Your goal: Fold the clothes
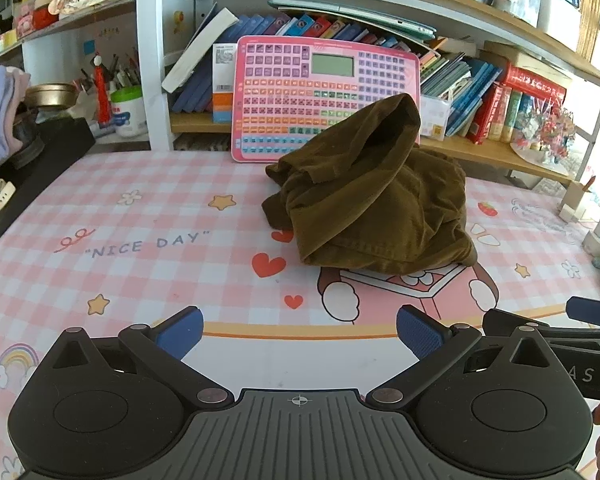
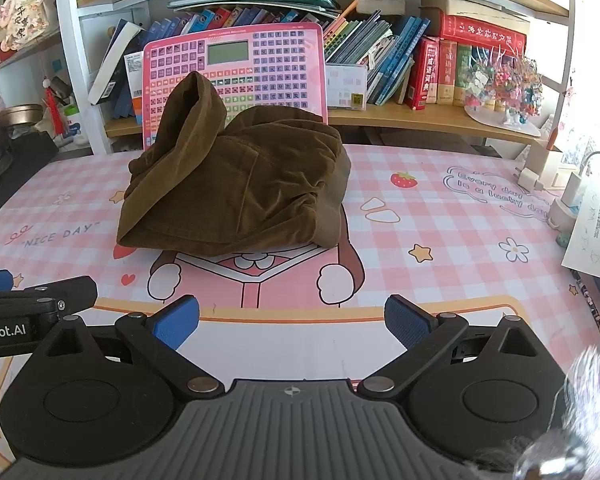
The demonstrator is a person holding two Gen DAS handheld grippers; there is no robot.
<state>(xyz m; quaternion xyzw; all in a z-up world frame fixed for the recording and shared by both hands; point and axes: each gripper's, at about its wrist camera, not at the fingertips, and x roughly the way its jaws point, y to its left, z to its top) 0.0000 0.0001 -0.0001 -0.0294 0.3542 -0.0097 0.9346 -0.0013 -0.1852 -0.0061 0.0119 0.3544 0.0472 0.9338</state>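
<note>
A crumpled olive-brown garment (image 1: 372, 196) (image 2: 240, 184) lies in a heap on the pink checked desk mat (image 1: 140, 220) (image 2: 440, 224), with one fold standing up against the pink keyboard toy behind it. My left gripper (image 1: 300, 334) hovers over the mat's front part, short of the garment, open with nothing between its blue pads. My right gripper (image 2: 292, 324) hovers beside it, also open and empty, nearer the garment's front hem. Each gripper's side shows at the edge of the other's view.
A pink keyboard toy (image 1: 324, 96) (image 2: 236, 76) leans on the bookshelf (image 1: 500, 152) behind the mat. A black case (image 1: 40, 160) with a watch and folded pale clothes (image 1: 0, 116) sit at the left. Chargers (image 2: 540, 176) and papers (image 2: 596, 236) lie at the right edge.
</note>
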